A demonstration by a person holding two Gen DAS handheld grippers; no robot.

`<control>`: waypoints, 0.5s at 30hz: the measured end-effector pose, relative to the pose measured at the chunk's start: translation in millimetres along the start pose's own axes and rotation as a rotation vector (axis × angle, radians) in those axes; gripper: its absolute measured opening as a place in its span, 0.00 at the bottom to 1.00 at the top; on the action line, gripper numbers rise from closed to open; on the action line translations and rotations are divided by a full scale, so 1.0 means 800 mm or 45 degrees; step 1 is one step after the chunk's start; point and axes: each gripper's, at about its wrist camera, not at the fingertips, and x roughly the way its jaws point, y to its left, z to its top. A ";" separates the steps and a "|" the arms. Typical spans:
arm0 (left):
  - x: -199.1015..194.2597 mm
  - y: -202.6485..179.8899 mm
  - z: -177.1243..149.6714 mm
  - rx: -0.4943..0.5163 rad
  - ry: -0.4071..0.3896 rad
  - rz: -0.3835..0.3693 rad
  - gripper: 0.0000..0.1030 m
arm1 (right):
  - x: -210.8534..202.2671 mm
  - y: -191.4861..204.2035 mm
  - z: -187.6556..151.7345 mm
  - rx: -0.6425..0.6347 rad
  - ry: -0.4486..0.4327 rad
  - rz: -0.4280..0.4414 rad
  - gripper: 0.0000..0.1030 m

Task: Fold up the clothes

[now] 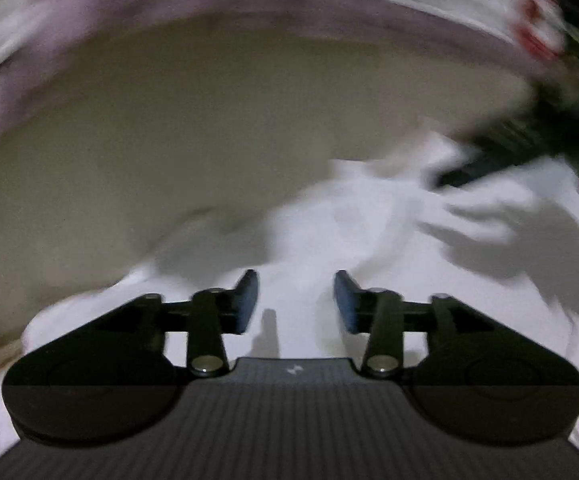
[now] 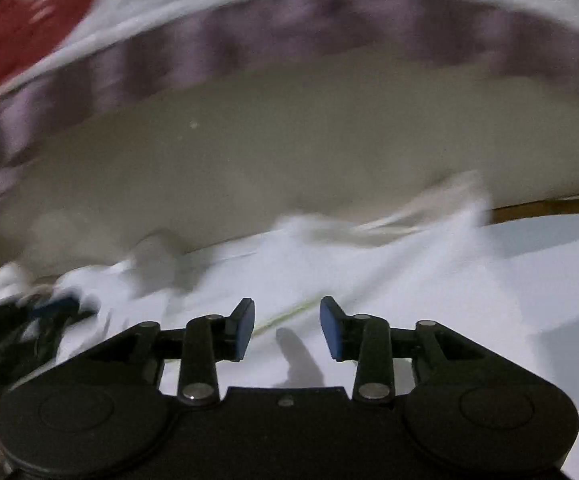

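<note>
white cloth (image 1: 329,240) lies rumpled directly under and ahead of both grippers, on a beige surface (image 1: 209,120) that runs off toward 12 o'clock. left gripper (image 1: 295,304) hangs over it with jaws spread and nothing between them; right gripper (image 2: 287,328) likewise, spread and empty. in the right wrist view the cloth's far edge runs roughly 9 to 3 o'clock, lifting toward 2, so its long axis seems to lie across the jaws. in the left wrist view the cloth spreads toward 2 o'clock. both views are blurred; neither gripper looks clearly nearer the edge. whether it is folded, i cannot tell.
</note>
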 end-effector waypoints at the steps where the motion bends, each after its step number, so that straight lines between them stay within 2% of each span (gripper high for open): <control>1: 0.009 -0.022 0.003 0.075 -0.003 0.002 0.43 | 0.004 -0.008 -0.001 0.052 0.026 -0.009 0.42; 4: 0.050 -0.071 0.015 0.207 -0.026 0.136 0.43 | 0.014 -0.031 -0.008 0.119 0.106 -0.059 0.42; 5: 0.070 -0.080 0.020 0.231 -0.011 0.158 0.43 | 0.018 -0.032 -0.012 0.081 0.115 -0.081 0.42; 8: 0.110 -0.084 0.034 0.198 0.056 0.199 0.42 | 0.024 -0.040 -0.017 -0.063 0.150 -0.127 0.42; 9: 0.117 -0.080 0.039 0.183 0.061 0.227 0.37 | 0.026 -0.043 -0.020 -0.100 0.159 -0.113 0.43; 10: 0.123 -0.077 0.044 0.167 0.065 0.255 0.15 | 0.028 -0.043 -0.021 -0.127 0.154 -0.097 0.42; 11: 0.129 -0.074 0.049 0.152 0.070 0.283 0.06 | 0.030 -0.043 -0.022 -0.151 0.144 -0.089 0.42; 15: 0.138 -0.023 0.059 -0.003 0.072 0.434 0.06 | 0.028 -0.051 -0.021 -0.200 0.126 -0.076 0.40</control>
